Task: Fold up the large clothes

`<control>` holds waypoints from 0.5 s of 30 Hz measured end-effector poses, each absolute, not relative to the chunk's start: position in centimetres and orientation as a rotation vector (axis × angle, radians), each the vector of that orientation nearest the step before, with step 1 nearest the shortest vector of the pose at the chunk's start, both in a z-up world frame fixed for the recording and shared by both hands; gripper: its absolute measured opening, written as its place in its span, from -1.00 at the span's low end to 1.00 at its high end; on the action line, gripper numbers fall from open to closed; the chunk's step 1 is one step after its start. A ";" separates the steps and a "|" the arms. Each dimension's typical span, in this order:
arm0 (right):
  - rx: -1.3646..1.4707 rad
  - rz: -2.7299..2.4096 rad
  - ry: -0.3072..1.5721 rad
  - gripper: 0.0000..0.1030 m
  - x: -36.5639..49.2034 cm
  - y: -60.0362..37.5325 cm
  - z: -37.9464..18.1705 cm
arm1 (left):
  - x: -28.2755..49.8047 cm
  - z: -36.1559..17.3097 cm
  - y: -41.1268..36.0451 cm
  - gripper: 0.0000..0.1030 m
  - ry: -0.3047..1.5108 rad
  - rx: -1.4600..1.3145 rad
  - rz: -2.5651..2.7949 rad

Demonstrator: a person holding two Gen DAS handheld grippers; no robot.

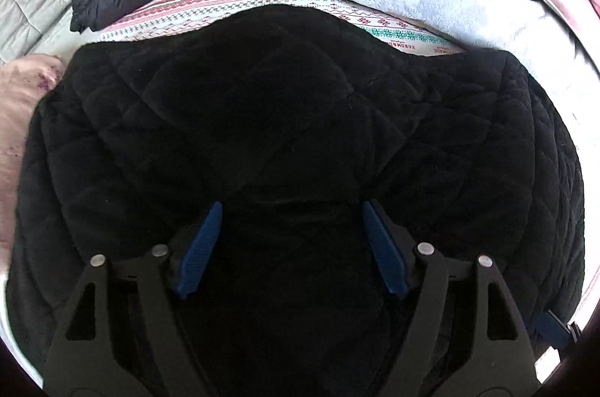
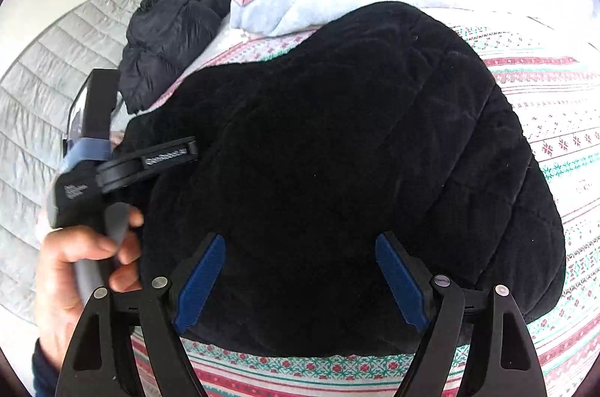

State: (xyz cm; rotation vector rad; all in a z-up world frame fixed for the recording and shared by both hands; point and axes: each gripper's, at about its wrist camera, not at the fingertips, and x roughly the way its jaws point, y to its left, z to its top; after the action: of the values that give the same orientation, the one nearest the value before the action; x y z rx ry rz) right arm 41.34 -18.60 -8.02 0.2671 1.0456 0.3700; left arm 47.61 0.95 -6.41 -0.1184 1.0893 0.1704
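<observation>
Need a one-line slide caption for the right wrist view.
Open right tool over a folded black quilted coat on a patterned bedspread.

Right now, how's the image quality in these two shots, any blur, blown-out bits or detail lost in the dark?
Left wrist view: the black quilted coat is so dark that its middle loses all stitching, and the fisheye bends the patterned bedspread into an arc. Right wrist view: the hand holding the left gripper is motion-smeared, and the bright bedding at the top right is washed out.
</observation>
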 end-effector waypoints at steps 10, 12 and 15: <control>0.227 0.345 1.068 0.63 41.6 -17.5 -9.2 | 44.3 -2.6 1.1 0.50 1.041 -0.128 0.128; 0.227 0.346 1.067 0.64 41.7 -17.5 -9.1 | 42.0 -1.1 1.5 0.49 1.027 -0.142 0.113; 0.247 0.352 1.072 0.64 41.9 -17.8 -9.1 | 37.5 0.3 0.7 0.49 0.986 -0.112 0.045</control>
State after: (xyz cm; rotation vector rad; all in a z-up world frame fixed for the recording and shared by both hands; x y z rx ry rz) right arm 41.87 -17.80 -9.14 0.2473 1.0721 0.3521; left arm 37.50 0.72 0.31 -0.1118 0.9857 0.0446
